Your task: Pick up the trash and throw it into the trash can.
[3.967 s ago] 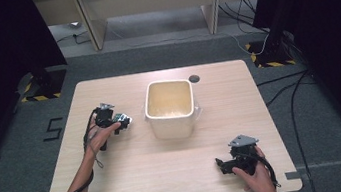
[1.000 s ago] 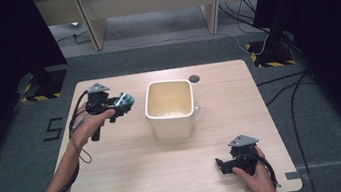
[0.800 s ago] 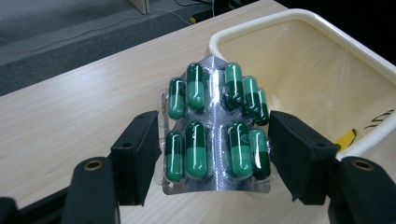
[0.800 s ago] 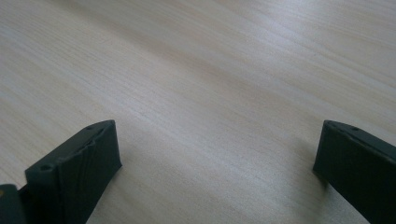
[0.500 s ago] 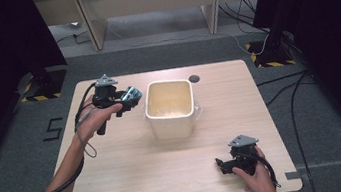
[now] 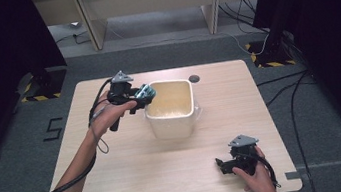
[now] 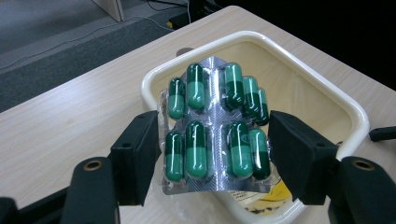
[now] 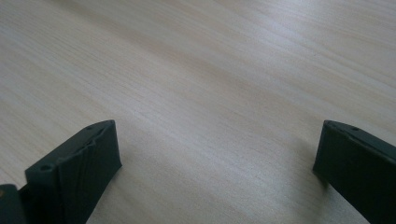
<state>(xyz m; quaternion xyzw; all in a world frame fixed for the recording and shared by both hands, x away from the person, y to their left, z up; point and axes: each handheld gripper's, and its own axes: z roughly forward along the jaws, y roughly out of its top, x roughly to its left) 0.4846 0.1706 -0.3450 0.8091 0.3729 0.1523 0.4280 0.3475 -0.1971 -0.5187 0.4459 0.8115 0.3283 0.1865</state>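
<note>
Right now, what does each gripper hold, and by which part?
The left gripper clamps a blister pack of green capsules by its two side edges. The right gripper holds nothing.

The tub (image 6: 172,121) stands on the middle of the bench (image 6: 134,177); the blister pack (image 6: 145,93) is over its left rim, the right gripper (image 6: 223,165) near the front right

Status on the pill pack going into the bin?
Done: the left gripper is shut on the blister pack and holds it off the table. In hand: the pack sits over the cream bin at its left rim. Left: release into the bin. The right gripper rests open on the table.
</note>
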